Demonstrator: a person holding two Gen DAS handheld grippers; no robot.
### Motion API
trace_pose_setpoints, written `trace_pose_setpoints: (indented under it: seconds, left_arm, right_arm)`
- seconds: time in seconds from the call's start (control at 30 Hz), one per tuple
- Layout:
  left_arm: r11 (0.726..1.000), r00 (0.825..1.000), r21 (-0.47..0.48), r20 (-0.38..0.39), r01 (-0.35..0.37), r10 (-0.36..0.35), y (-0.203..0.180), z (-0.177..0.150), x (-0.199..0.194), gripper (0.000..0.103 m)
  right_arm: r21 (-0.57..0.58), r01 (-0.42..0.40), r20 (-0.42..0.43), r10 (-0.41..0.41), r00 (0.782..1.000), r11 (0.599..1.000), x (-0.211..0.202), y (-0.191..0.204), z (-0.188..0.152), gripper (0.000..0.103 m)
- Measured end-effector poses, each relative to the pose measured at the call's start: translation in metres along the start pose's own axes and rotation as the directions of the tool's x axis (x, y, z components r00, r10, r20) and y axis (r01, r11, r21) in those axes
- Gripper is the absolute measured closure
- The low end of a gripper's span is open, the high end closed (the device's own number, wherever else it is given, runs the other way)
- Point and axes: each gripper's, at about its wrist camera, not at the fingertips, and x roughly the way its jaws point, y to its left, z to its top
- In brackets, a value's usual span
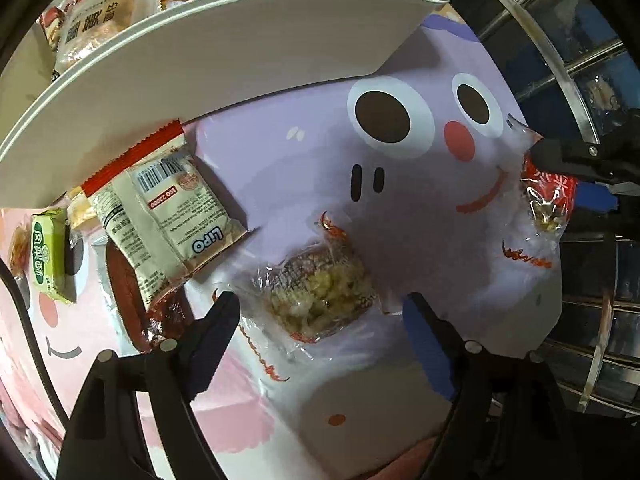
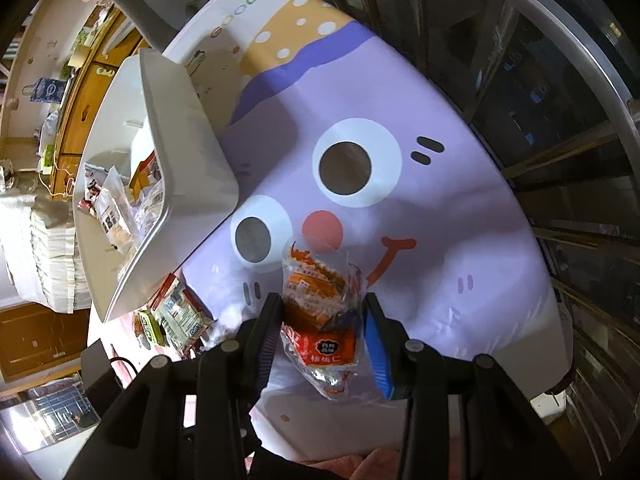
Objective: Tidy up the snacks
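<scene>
Lilac cartoon-face cloth [image 1: 400,208] covers the desk, with a white tray [image 1: 224,40] of snacks at its far edge. Directly below the left gripper [image 1: 320,320] lies a clear-wrapped rice cake [image 1: 320,288], its long axis running across the gap between the jaws; they stand wide apart on either side, not touching it. The right gripper [image 2: 320,320] is clamped on an orange-wrapped snack [image 2: 320,308] held above the cloth.
</scene>
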Motion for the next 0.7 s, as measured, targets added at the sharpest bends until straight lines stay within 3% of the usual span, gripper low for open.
trace_pose_setpoints:
  seconds: [0.2, 0.33, 0.4, 0.7]
  left_arm:
    - [1.0, 0.999, 0.0, -0.043, 0.024, -0.024, 0.001, 0.006, 0.015, 0.019]
    - [1.0, 0.999, 0.011, -0.024, 0.028, -0.027, 0.0, 0.01, 0.015, 0.024]
    - [0.999, 1.0, 0.028, -0.003, 0.023, -0.023, 0.0, 0.01, 0.012, 0.033]
    - [0.999, 0.995, 0.05, 0.094, -0.017, 0.012, -0.013, 0.026, 0.009, 0.044]
  right_arm:
    - [0.03, -0.003, -0.002, 0.003, 1.0, 1.0, 0.0, -0.007, 0.003, 0.062]
    - [0.042, -0.003, -0.001, 0.003, 1.0, 0.999, 0.0, -0.01, 0.004, 0.062]
    - [0.048, -0.003, -0.002, 0.003, 1.0, 0.999, 0.001, -0.011, 0.005, 0.062]
    - [0.052, 0.001, -0.004, -0.001, 1.0, 0.999, 0.0, -0.013, 0.004, 0.062]
